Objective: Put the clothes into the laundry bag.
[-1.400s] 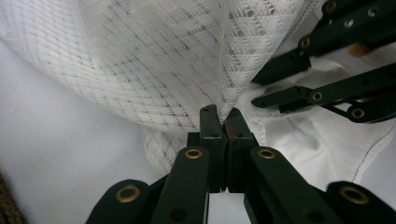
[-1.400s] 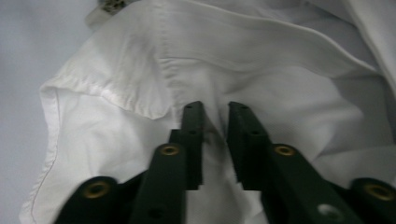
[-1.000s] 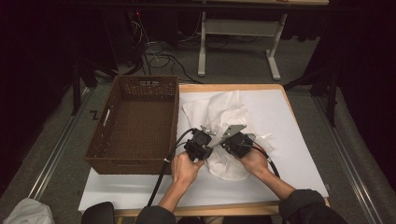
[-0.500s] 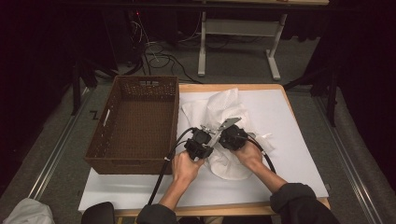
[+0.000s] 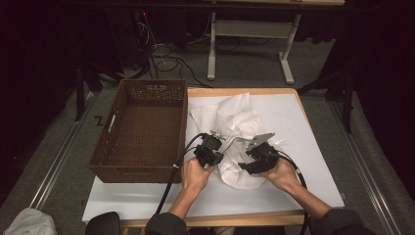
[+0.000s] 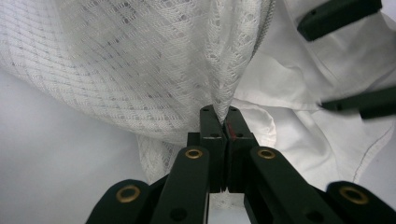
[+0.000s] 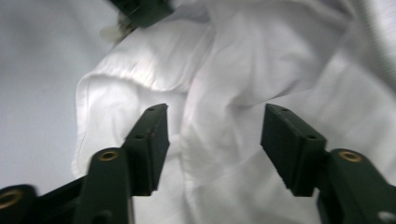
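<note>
The left tongs point(image 6: 219, 122) are clenched on the mesh edge of the white garment point(image 5: 240, 129) on the counter point(image 5: 313, 147), while the released right tongs point(image 7: 212, 140) hover directly above its smooth fold, nearer to the person.

- A brown wicker basket point(image 5: 139, 129) sits on the left part of the bench point(image 5: 313, 127), its left side overhanging the edge.
- A white sheet point(image 5: 298, 112) covers the bench top.
- Cables point(image 5: 169, 63) lie on the floor beyond.
- A light metal frame point(image 5: 249, 34) stands farther back.
</note>
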The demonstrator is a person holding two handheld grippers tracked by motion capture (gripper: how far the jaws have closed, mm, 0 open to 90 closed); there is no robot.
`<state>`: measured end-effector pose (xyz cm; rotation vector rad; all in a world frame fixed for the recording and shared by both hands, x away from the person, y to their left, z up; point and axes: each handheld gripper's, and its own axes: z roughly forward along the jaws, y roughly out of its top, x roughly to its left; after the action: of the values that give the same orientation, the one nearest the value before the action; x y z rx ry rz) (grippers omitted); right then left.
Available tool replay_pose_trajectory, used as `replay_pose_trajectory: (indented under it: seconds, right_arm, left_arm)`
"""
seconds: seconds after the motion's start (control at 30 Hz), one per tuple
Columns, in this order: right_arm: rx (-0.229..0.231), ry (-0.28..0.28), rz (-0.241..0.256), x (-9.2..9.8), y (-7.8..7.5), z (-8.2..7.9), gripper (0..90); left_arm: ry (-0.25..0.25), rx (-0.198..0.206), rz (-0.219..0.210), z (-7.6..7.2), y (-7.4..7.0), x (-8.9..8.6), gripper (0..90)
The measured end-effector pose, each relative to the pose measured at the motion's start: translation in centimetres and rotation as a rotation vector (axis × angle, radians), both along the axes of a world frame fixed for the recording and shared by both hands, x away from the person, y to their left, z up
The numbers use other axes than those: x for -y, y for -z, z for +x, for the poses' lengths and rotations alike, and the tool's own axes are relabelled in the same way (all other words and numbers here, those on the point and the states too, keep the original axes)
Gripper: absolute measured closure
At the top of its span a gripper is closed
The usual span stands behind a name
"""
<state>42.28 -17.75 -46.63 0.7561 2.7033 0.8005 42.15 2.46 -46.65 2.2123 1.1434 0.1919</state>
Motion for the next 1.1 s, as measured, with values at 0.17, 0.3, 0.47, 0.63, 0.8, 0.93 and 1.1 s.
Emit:
replay_pose_trajectory:
  seconds: [0.17, 0.3, 0.47, 0.63, 0.8, 0.93, 1.1]
  right_arm:
    - [-0.032, -0.036, -0.020, -0.9, 1.2, -0.7, 32.7]
    - [-0.059, -0.045, -0.069, -1.7, 2.5, -0.8, 32.3]
    - [-0.063, -0.050, -0.076, -2.0, 2.8, -0.8, 49.0]
    - [-0.036, -0.086, -0.093, -2.4, 2.5, -1.3, 79.2]
    - [-0.005, -0.115, -0.126, -2.6, 2.4, -1.3, 88.4]
    - [0.010, -0.093, -0.097, -2.5, 2.0, -1.0, 88.9]
    - [0.067, -0.032, -0.043, -2.5, 0.7, 0.5, 88.9]
  left_arm:
    - [0.004, 0.000, 0.009, 0.1, 0.1, 0.0, 88.4]
    - [-0.003, 0.004, 0.003, 0.0, 0.1, 0.1, 88.4]
    - [-0.006, 0.007, -0.006, 0.0, 0.3, 0.1, 88.4]
    - [0.001, 0.006, -0.009, -0.1, 0.3, -0.1, 88.4]
    - [0.007, 0.001, -0.006, -0.1, 0.4, 0.1, 88.4]
    - [0.012, 0.002, -0.019, -0.3, 0.3, 0.0, 88.5]
    - [0.017, -0.001, -0.046, -0.5, 0.1, -0.1, 88.4]
